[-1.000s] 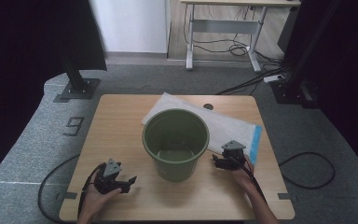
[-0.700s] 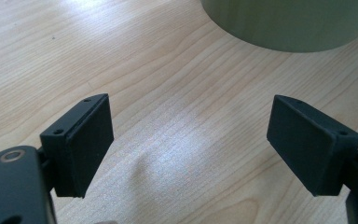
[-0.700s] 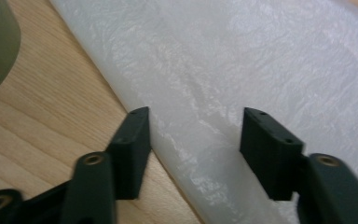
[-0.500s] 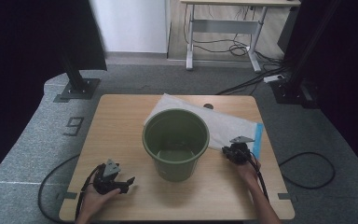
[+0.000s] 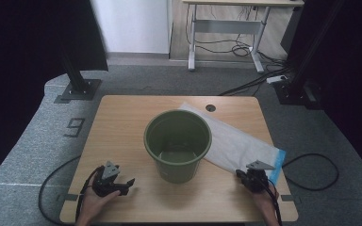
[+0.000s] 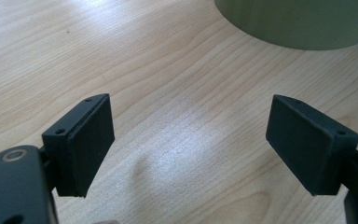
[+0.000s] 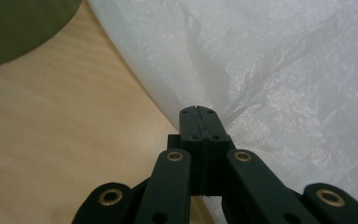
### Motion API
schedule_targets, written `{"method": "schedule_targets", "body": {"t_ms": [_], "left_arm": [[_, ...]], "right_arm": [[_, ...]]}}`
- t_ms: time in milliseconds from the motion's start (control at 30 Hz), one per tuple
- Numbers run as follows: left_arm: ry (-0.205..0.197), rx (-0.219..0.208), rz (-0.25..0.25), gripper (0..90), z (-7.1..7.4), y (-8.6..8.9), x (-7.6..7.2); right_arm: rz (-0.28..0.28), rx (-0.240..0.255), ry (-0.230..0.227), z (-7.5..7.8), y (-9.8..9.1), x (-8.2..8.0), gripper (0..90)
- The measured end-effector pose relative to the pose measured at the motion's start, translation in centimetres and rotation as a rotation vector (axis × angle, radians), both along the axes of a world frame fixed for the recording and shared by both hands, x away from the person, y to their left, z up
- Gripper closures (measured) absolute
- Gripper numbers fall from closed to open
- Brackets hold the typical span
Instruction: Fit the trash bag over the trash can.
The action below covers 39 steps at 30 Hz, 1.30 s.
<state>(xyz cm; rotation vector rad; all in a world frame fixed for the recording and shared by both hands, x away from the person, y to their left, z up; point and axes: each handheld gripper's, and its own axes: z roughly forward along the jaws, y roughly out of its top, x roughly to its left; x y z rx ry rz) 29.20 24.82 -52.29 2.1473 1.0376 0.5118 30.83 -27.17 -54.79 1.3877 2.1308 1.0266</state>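
A green bucket (image 5: 177, 146) stands upright in the middle of the wooden table (image 5: 122, 122); its wall also shows in the left gripper view (image 6: 298, 23) and the right gripper view (image 7: 18, 28). A white plastic bag (image 5: 235, 141) with a blue end lies flat to the right of it. My right gripper (image 5: 243, 175) sits at the bag's near edge. Its jaws (image 7: 196, 112) have just closed and are pressed together on the edge of the bag (image 7: 284, 70). My left gripper (image 5: 124, 184) rests near the front left, with its jaws (image 6: 189, 149) wide open over bare wood.
Black cables trail from both grippers over the table's front edge. A round grommet hole (image 5: 210, 108) sits at the table's far side. Behind the table are dark stand bases (image 5: 78, 89) and a white desk frame (image 5: 226, 42) on the grey carpet.
The right gripper has moved right and toward the front edge. The bag has slid the same way with it. The left gripper has stayed put.
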Motion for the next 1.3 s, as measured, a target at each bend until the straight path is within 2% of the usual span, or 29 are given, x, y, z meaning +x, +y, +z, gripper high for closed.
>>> {"method": "schedule_targets", "body": {"t_ms": [100, 133, 167, 233, 267, 367, 433, 533, 633, 700, 833, 867, 900, 933, 967, 1167, 1300], "left_arm": [[-0.002, 0.004, 0.001, 15.3, 0.1, -0.1, 0.1], [-0.004, 0.002, 0.003, 15.4, 0.1, -0.1, 0.1], [-0.003, -0.002, 0.004, 15.4, 0.1, -0.1, 0.2], [0.0, -0.001, 0.005, 15.5, 0.0, -0.1, 0.3], [0.003, 0.006, 0.008, 15.5, 0.0, -0.2, 0.5], [0.012, 0.02, 0.009, 15.6, -0.3, -0.5, 0.9], [0.016, 0.031, 0.004, 15.6, -0.4, -0.7, 1.1], [0.014, 0.037, 0.0, 15.6, -0.4, -0.8, 1.2], [0.01, 0.041, 0.0, 15.8, -0.3, -0.9, 1.2], [0.009, 0.037, 0.001, 16.1, -0.3, -1.1, 1.2], [-0.002, 0.046, -0.002, 16.2, -0.1, -1.3, 1.1], [0.0, 0.046, 0.0, 16.2, -0.1, -1.3, 1.2], [0.003, 0.051, 0.005, 16.1, -0.2, -1.3, 1.3], [0.003, 0.051, 0.005, 16.2, -0.2, -1.3, 1.3], [0.003, 0.053, 0.006, 16.2, -0.3, -1.3, 1.4], [-0.001, 0.079, 0.001, 16.6, -0.5, -1.9, 1.2], [-0.005, 0.052, 0.001, 16.8, -0.4, -2.1, 1.0]], "right_arm": [[0.0, -0.011, 0.005, 0.1, -0.2, -1.2, 88.7], [-0.018, -0.018, 0.01, 0.3, 0.0, -1.2, 77.7], [-0.033, -0.013, 0.009, 0.5, 0.2, -1.1, 70.5], [-0.045, 0.011, -0.002, 1.0, 0.9, -0.7, 59.6], [-0.045, 0.011, -0.002, 1.0, 0.9, -0.7, 59.6], [-0.016, 0.066, -0.023, 1.7, 2.1, 0.5, 49.0], [0.008, 0.069, -0.03, 2.0, 3.0, 1.3, 48.9], [0.051, 0.045, -0.026, 1.8, 4.8, 2.8, 48.9], [0.092, -0.021, -0.02, 1.0, 6.1, 3.8, 46.9], [0.096, -0.037, -0.02, 0.8, 6.7, 4.5, 46.8], [0.113, -0.04, -0.017, 0.6, 7.5, 5.6, 48.3], [0.117, -0.035, -0.016, 0.4, 7.6, 5.8, 53.8], [0.128, -0.039, -0.005, 0.1, 7.8, 6.2, 65.2], [0.124, -0.047, -0.003, 0.1, 7.8, 6.2, 68.9], [0.124, -0.047, -0.003, 0.1, 7.8, 6.2, 68.9], [0.117, -0.02, 0.028, 0.2, 7.1, 5.9, 86.3], [0.119, -0.015, 0.019, 0.1, 6.7, 4.7, 88.8]]}}
